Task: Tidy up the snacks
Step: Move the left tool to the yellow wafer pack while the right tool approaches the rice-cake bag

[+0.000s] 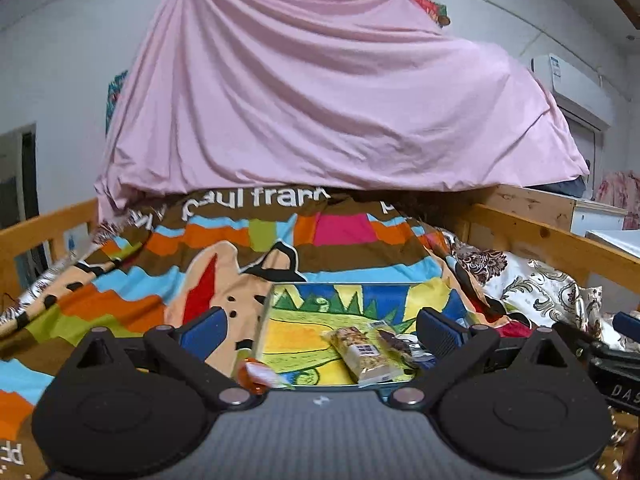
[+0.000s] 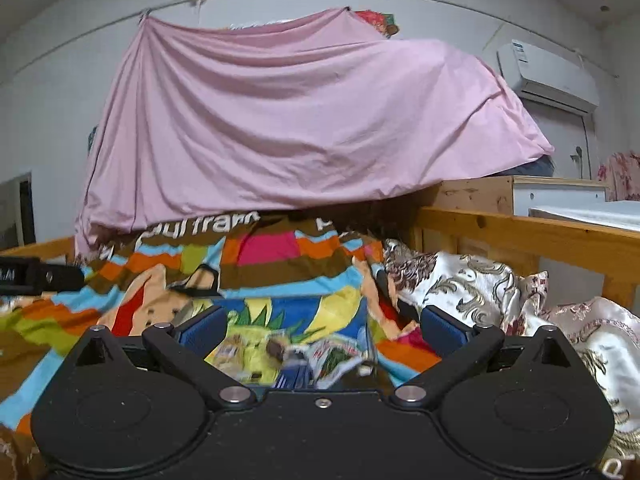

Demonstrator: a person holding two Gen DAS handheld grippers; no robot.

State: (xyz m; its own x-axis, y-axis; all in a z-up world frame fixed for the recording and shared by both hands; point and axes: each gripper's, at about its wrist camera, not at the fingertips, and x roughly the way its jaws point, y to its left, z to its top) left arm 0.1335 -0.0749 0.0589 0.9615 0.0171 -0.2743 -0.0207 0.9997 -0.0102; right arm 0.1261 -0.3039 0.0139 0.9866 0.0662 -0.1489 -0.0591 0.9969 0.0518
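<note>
Both jaws stand wide and empty: my left gripper (image 1: 320,330) and right gripper (image 2: 320,330) hover over the colourful tray (image 1: 304,320) on the striped blanket (image 1: 120,300). Snack bars (image 1: 366,354) lie at its near right edge; an orange-wrapped candy (image 1: 256,374) overhangs the left rim.

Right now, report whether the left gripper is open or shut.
Open: the left gripper has its blue fingers spread wide, nothing clamped between them.
</note>
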